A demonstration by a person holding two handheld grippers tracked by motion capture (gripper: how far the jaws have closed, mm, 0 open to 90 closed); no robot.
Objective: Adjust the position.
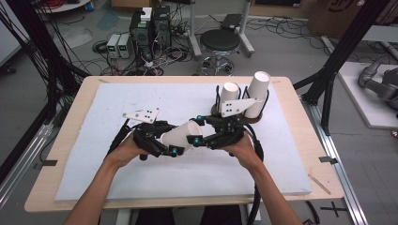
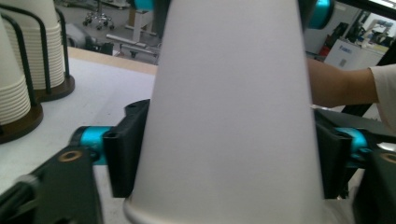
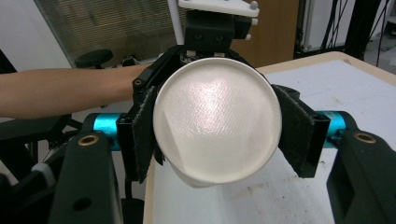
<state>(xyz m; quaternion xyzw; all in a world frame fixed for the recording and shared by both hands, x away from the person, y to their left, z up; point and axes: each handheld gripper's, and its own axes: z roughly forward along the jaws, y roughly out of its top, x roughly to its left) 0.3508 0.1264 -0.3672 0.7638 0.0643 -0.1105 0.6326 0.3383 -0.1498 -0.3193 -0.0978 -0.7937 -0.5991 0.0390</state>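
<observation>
High view: at frame centre, my left tool [image 1: 174,146] and right tool [image 1: 199,133] both clamp one white paper cup [image 1: 180,136] above the table [image 1: 61,140]. Left gripper view: pads press the cup's [image 2: 229,112] wall. Right gripper view: pads grip its base [image 3: 217,126]. No legible writing.

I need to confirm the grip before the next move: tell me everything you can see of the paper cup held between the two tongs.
The paper cup is plain white, tapered, seemingly matte paper with a rolled rim. It lies roughly level above the white mat, not touching it. The left tongs clamp its wider rim end; the right tongs clamp its narrower end, whose closed round base faces that camera. No dent shows where the pads press.
</observation>
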